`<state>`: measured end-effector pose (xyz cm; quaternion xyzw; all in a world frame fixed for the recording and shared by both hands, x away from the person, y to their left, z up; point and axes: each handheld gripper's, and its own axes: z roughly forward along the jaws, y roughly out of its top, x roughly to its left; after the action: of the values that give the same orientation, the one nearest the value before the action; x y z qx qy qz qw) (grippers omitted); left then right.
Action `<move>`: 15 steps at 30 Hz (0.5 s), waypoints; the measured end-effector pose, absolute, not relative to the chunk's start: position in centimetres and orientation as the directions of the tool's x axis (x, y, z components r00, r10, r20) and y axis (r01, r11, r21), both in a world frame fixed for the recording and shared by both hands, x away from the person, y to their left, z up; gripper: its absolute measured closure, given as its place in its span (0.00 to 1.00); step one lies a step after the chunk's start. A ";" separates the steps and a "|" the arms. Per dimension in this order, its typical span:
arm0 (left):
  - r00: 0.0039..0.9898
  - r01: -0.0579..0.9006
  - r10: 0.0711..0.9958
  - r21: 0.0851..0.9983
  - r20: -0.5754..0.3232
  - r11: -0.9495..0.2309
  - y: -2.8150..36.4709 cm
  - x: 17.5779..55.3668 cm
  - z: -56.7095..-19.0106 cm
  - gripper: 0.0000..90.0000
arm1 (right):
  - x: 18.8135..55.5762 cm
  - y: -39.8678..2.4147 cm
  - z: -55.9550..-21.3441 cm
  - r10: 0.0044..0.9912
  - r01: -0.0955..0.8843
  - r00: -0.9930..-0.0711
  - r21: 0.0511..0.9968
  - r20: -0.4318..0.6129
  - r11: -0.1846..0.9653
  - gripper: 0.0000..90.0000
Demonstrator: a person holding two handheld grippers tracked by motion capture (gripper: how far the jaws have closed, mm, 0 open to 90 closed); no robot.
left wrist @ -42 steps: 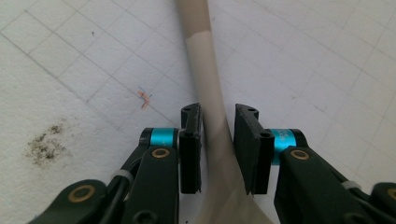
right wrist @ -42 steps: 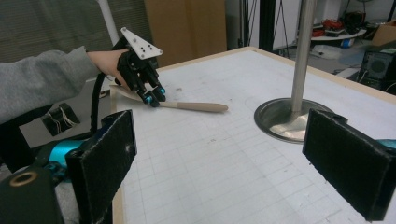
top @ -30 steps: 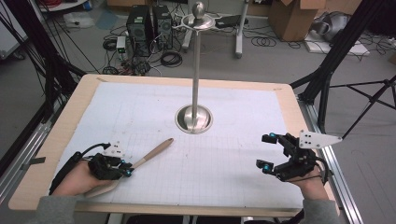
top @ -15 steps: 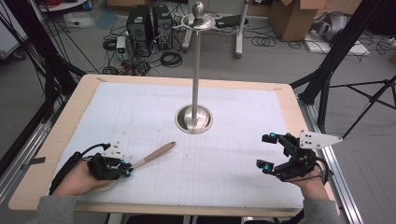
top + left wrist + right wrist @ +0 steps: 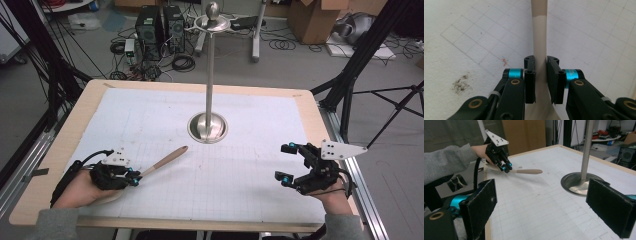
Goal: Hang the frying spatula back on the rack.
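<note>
High view, near edge: my left tool (image 5: 134, 177) sits at the front left of the table (image 5: 65, 145), its jaws clamped on a wooden spoon (image 5: 165, 160) near the broad end. The spoon's slim handle points away from me and toward the table's middle, its tip raised slightly above the gridded white mat (image 5: 240, 170). My left hand (image 5: 82, 190) rests low on the mat behind the tool, with a grey sleeve (image 5: 57, 227) at the table's near edge.

Left gripper view: the two black pads (image 5: 530, 78) press on both sides of the pale spoon (image 5: 539, 37), which runs straight up the frame over the grid lines; dark smudges (image 5: 461, 83) mark the mat at lower left.

My right tool (image 5: 286, 162) rests at the front right, well apart from the spoon, jaws wide apart with nothing between them. Right gripper view confirms this: both foam-faced pads (image 5: 482, 202) stand far apart, and across the mat the left tool (image 5: 506, 167) holds the spoon (image 5: 527, 171) nearly level.

Farther back, mid-table: a polished metal stand (image 5: 208, 126) with a round base and an upright pole topped by a small dish and ball.

Beyond the table: computer towers (image 5: 159, 25), cables and cardboard boxes (image 5: 312, 20) on the floor.
</note>
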<state>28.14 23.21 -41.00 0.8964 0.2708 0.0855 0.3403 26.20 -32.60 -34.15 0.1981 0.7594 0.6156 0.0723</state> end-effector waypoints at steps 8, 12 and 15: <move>0.839 0.411 0.543 0.677 -0.020 -0.610 23.2 28.2 -40.3 0.86 | 26.1 -32.6 -34.2 0.389 0.207 -0.912 0.965 0.129 0.164 0.10; 0.838 0.411 0.545 0.692 -0.032 -0.593 23.2 28.3 -40.0 0.86 | 26.1 -32.6 -34.2 0.387 0.213 -0.912 0.963 0.136 0.165 0.10; 0.838 0.411 0.544 0.706 -0.044 -0.577 23.2 28.5 -39.7 0.86 | 26.2 -32.6 -34.2 0.390 0.214 -0.910 0.963 0.137 0.161 0.10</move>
<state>28.47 23.25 -39.69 0.8834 0.2704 0.0892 0.3722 26.17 -32.64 -34.20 0.1994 0.7586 0.6162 0.0714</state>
